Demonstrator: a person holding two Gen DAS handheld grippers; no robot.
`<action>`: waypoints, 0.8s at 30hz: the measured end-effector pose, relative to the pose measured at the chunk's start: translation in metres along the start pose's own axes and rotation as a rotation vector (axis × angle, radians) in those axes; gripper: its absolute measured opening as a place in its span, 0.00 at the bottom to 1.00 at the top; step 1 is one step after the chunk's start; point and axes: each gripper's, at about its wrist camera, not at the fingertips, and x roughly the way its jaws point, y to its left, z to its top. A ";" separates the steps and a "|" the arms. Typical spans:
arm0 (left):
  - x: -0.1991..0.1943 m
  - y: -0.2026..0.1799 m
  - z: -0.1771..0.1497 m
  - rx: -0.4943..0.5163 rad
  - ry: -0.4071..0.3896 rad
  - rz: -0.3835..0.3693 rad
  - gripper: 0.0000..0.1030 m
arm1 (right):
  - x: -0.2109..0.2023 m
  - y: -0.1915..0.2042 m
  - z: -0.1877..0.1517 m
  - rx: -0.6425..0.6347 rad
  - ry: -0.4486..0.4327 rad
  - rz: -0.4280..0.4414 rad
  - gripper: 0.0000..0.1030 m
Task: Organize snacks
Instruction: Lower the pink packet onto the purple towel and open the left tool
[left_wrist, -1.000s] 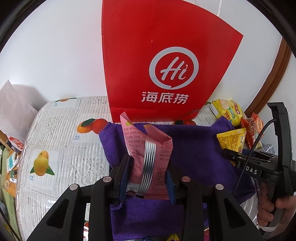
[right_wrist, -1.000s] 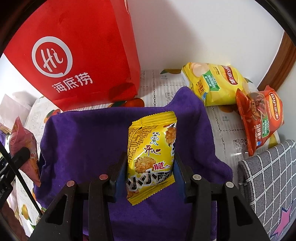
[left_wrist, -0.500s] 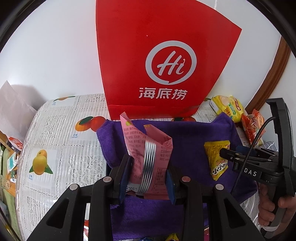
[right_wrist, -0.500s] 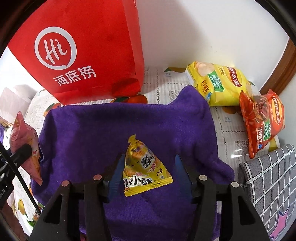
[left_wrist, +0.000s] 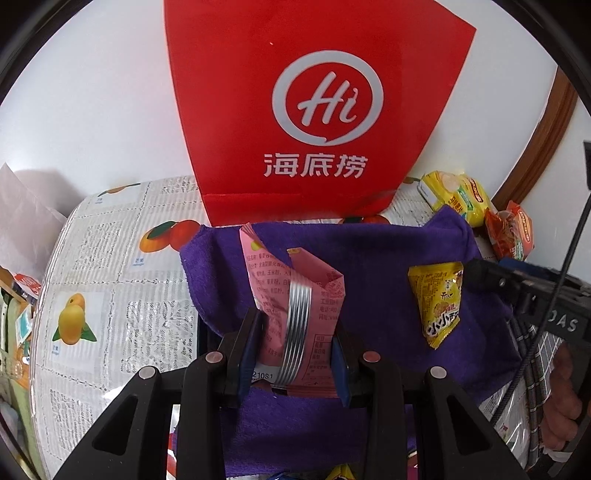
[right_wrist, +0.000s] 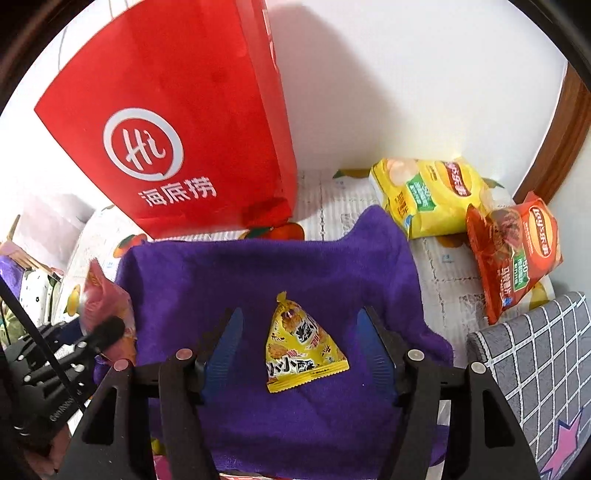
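My left gripper (left_wrist: 293, 354) is shut on a pink snack packet (left_wrist: 295, 295) and holds it over the left part of a purple towel (left_wrist: 376, 258). My right gripper (right_wrist: 301, 350) is open. A small yellow snack packet (right_wrist: 301, 347) lies on the purple towel (right_wrist: 258, 273) between its fingers, free of them. The same yellow packet (left_wrist: 439, 299) shows in the left wrist view, on the towel's right part beside the right gripper's tip. The pink packet (right_wrist: 105, 306) shows at the left in the right wrist view.
A tall red paper bag (left_wrist: 314, 110) stands against the wall behind the towel. A yellow chip bag (right_wrist: 428, 195) and a red chip bag (right_wrist: 513, 251) lie at the back right. A grey checked cushion (right_wrist: 535, 369) is at the right. The table has a fruit-print cover (left_wrist: 110, 277).
My right gripper opened and let go of the yellow packet, which now lies on the towel, and its fingers have spread wider. My left gripper still holds the pink packet.
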 end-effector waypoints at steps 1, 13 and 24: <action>0.001 -0.001 0.000 0.003 0.003 0.002 0.32 | -0.002 0.000 0.000 -0.002 -0.009 0.005 0.62; 0.003 -0.003 0.000 0.006 0.012 -0.002 0.32 | 0.008 0.001 0.003 0.005 0.033 0.027 0.62; 0.007 -0.008 -0.001 0.014 0.027 -0.018 0.32 | -0.002 -0.007 0.004 0.062 -0.009 0.052 0.63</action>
